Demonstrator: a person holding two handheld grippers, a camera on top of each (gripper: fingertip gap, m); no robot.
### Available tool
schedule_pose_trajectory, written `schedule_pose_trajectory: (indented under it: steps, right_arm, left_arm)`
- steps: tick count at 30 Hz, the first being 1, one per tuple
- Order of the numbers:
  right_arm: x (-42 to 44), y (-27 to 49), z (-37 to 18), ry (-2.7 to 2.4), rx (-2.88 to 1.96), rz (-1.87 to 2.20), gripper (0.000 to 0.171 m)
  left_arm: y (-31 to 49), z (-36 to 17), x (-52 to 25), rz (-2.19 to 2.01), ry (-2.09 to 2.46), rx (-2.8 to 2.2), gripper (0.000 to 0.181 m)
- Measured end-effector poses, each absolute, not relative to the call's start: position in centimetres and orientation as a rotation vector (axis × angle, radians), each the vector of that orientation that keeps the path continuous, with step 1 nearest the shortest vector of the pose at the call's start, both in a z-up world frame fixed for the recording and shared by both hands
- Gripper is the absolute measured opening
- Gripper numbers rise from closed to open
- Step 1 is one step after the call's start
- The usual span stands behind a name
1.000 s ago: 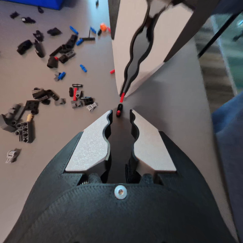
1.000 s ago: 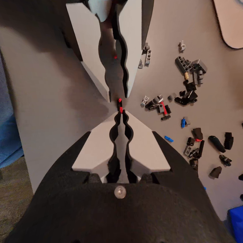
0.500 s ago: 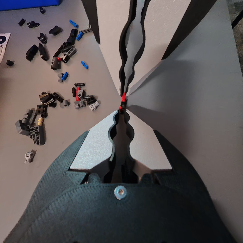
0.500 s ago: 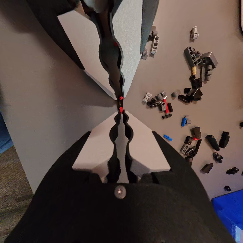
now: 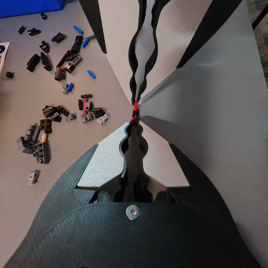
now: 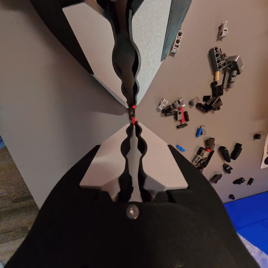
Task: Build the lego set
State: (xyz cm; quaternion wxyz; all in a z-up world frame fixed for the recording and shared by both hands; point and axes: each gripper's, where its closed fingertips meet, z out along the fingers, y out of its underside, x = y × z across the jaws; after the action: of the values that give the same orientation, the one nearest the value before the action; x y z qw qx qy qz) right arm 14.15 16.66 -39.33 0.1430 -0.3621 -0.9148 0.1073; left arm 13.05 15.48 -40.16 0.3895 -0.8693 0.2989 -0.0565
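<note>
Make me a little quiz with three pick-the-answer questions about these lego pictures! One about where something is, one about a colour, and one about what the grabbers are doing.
1. Where does the black connector sit?
A. between the two grippers' tips
B. on the blue box
C. on the floor

2. What colour is the axle pinched by the right gripper?
A. yellow
B. red
C. green

3. How are the left gripper fingers set?
A. wide open, holding nothing
B. closed on the small piece
C. lying flat on the table

Answers:
1. A: both wrist views show it in the gap between the facing tips, above the grey table.
2. B: a red stub sticks out of the tips into the connector.
3. B: the tips meet at the connector's red-pinned end.
</note>
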Motion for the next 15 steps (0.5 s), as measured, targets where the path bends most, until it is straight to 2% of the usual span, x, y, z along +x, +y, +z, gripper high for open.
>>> schedule_pose_trajectory:
  steps: [15]
  right_arm:
    - [14.25, 16.48, -39.42, -2.661, -1.154, 0.321, 0.000]
  left_arm:
    - [14.70, -40.09, 14.03, -0.161, 0.858, -2.166, 0.004]
